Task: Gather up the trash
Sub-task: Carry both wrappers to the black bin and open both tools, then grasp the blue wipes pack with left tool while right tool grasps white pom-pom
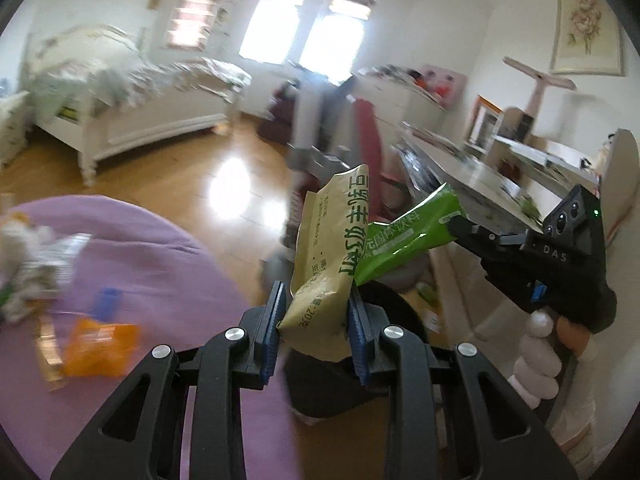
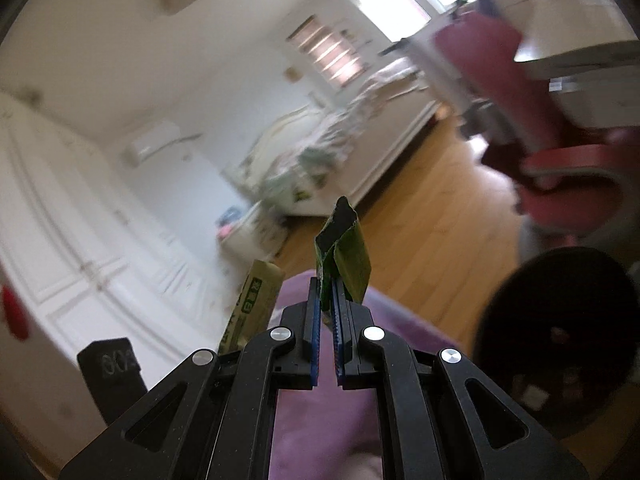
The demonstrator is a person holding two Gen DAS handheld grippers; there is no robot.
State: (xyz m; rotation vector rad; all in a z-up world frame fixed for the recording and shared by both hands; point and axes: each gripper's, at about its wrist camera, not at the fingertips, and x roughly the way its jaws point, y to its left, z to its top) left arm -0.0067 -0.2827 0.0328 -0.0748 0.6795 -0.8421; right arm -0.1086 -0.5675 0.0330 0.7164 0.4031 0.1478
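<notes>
Remaining litter (image 1: 48, 280) lies on purple cushion (image 1: 160, 248), left. Left gripper (image 1: 316, 320): fingers pinch tan packet (image 1: 328, 256) upright. Right gripper (image 2: 328, 320): fingers pinch green wrapper (image 2: 344, 256). Black bin (image 2: 560, 340) sits right; judged best: keep both grips firm, release over its opening.

- I see a purple cushion (image 1: 160, 248) near me, low on the left.
- On it lie an orange wrapper (image 1: 100, 346), a small blue piece (image 1: 107, 302) just beyond that, and a blurred crumpled white-and-green heap (image 1: 28, 268) at its far left.
</notes>
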